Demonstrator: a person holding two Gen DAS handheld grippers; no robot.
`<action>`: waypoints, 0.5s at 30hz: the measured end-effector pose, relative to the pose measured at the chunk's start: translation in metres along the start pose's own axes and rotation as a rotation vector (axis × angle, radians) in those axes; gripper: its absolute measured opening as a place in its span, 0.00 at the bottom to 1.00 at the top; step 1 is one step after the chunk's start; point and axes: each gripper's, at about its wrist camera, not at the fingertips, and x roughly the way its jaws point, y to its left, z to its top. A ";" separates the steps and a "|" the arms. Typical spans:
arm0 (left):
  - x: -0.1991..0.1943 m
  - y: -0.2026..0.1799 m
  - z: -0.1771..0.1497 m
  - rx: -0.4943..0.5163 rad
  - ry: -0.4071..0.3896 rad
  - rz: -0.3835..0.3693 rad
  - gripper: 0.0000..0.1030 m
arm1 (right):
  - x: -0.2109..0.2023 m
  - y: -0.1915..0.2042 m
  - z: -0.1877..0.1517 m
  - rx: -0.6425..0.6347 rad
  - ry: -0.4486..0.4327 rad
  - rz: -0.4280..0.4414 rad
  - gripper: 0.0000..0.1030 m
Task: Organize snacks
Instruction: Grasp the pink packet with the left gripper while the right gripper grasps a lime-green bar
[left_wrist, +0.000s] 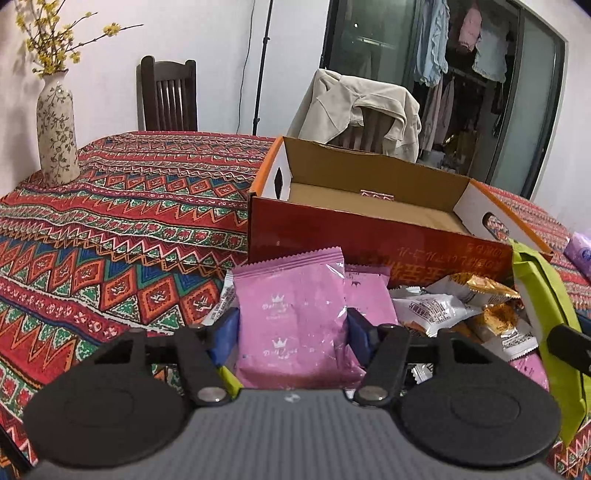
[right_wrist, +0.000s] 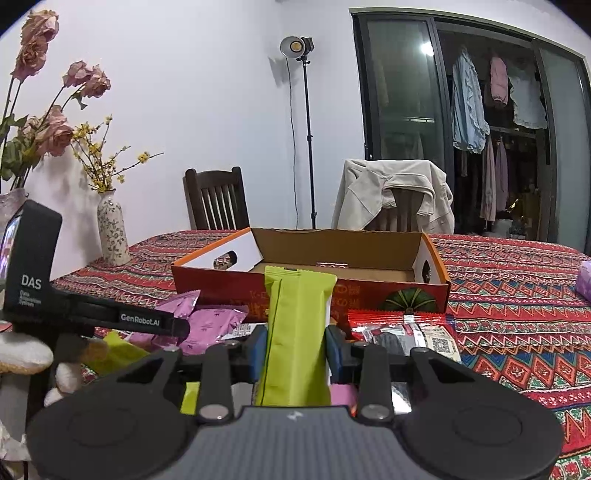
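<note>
My left gripper (left_wrist: 291, 328) is shut on a pink snack packet (left_wrist: 295, 314), held upright in front of the open red cardboard box (left_wrist: 369, 236). My right gripper (right_wrist: 295, 347) is shut on a lime green snack packet (right_wrist: 297, 332), which also shows at the right edge of the left wrist view (left_wrist: 554, 317). The box (right_wrist: 388, 291) is open with nothing visible inside. A heap of loose snacks lies before it: white and gold packets (left_wrist: 461, 306), pink packets (right_wrist: 210, 321) and a red packet (right_wrist: 402, 325). The left gripper's body (right_wrist: 37, 280) shows at left in the right wrist view.
A patterned red cloth (left_wrist: 122, 229) covers the table. A floral vase (left_wrist: 55, 136) with yellow twigs stands at the far left. Two chairs stand behind the table, one draped with a beige jacket (left_wrist: 354, 107). A purple pack (right_wrist: 585, 280) lies at the right edge.
</note>
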 end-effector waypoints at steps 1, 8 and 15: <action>-0.001 0.001 0.000 -0.005 -0.003 0.001 0.60 | 0.001 0.000 0.000 0.001 0.000 0.006 0.32; -0.011 0.003 0.002 -0.015 -0.048 -0.011 0.60 | 0.006 -0.006 -0.003 0.020 0.005 0.027 0.32; -0.028 0.003 0.012 -0.008 -0.109 -0.025 0.60 | 0.000 -0.012 0.010 0.012 -0.026 0.007 0.32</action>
